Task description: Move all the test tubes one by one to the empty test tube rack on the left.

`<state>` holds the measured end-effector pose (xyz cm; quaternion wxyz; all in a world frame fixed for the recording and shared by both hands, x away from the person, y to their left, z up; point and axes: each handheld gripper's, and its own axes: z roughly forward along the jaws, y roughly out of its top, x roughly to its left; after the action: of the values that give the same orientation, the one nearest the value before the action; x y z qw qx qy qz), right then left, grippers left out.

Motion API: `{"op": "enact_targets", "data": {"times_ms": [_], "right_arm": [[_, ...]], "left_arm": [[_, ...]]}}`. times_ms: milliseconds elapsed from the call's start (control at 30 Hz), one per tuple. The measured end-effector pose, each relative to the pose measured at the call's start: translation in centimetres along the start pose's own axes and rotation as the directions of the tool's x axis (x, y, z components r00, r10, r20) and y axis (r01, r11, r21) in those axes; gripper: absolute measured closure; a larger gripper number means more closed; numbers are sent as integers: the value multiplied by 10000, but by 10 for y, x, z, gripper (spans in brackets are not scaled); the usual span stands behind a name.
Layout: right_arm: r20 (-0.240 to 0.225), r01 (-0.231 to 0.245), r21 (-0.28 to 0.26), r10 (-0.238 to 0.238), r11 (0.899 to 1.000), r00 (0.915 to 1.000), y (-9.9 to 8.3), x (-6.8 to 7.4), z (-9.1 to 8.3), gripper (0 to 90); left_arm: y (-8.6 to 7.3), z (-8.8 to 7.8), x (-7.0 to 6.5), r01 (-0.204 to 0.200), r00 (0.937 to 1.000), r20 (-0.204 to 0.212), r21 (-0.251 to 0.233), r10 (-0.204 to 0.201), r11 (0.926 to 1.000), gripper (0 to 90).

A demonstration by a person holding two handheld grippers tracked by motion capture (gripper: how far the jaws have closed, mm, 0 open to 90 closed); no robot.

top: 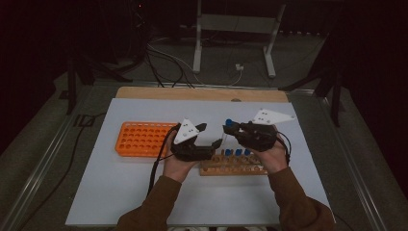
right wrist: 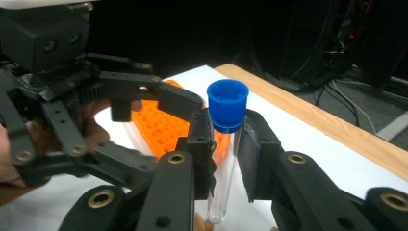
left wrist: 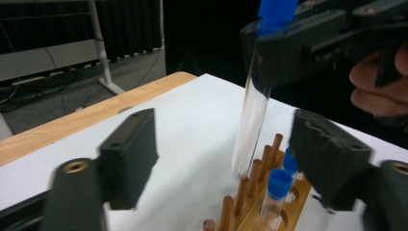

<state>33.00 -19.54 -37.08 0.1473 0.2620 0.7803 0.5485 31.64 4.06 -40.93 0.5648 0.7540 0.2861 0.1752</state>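
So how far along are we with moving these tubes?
Early on. The orange rack looks empty, so nothing seems moved yet. In hand: the right gripper is shut on a blue-capped tube, lifted clear of the wooden rack; the left gripper stands open around its lower end. Left: a few capped tubes wait in the wooden rack.

Tube [left wrist: 250, 130] motion-blurred; cap [left wrist: 276, 12] cut off.

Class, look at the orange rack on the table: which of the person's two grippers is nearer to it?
Left. The left gripper hangs beside the orange rack, by its right end. The right gripper, shut on a blue-capped tube, is farther right, above the wooden rack.
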Motion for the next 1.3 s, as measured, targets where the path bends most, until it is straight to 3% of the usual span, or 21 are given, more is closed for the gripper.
{"op": "enact_targets", "data": {"times_ms": [267, 500, 667, 867, 1000, 1033, 1067, 1167, 1300], "right_arm": [[-279, -72, -4, 72, 10000, 9996, 0, 7, 9, 764], [-388, -89, 64, 92, 9999, 9992, -1, 8, 11, 764], [-413, -135, 101, 140, 9999, 9990, -2, 8, 12, 760], [-374, -302, -70, 299, 9995, 9989, -3, 4, 6, 502], [-322, -590, -192, 584, 9981, 9978, -5, -2, -2, 366], [-322, -590, -192, 584, 9981, 9978, -5, -2, -2, 366], [-110, -562, -205, 559, 9982, 9984, -7, -4, -6, 278], [289, -551, -179, 556, 9983, 9980, -11, -8, -13, 165], [754, -675, -249, 692, 9974, 9947, -18, -15, -23, 97]], "left_arm": [[0, 8, -6, -302, 9995, 48, 177, 301, 9994, 557], [0, 9, -5, -291, 9992, 290, 118, 288, 9995, 688], [-1, 9, -6, -520, 9977, 447, 171, 512, 9985, 774], [-2, 6, 0, -421, 9990, 157, 223, 417, 9989, 779], [-3, 3, 3, -334, 9994, -8, 170, 334, 9993, 780], [-3, 2, 4, -304, 9995, -39, 171, 304, 9994, 780], [-4, 0, 7, -247, 9996, -98, 170, 249, 9996, 780], [-6, -3, 11, -163, 9997, -173, 182, 167, 9997, 781], [-9, -7, 16, -26, 9995, -328, 124, 31, 9999, 782]]}}
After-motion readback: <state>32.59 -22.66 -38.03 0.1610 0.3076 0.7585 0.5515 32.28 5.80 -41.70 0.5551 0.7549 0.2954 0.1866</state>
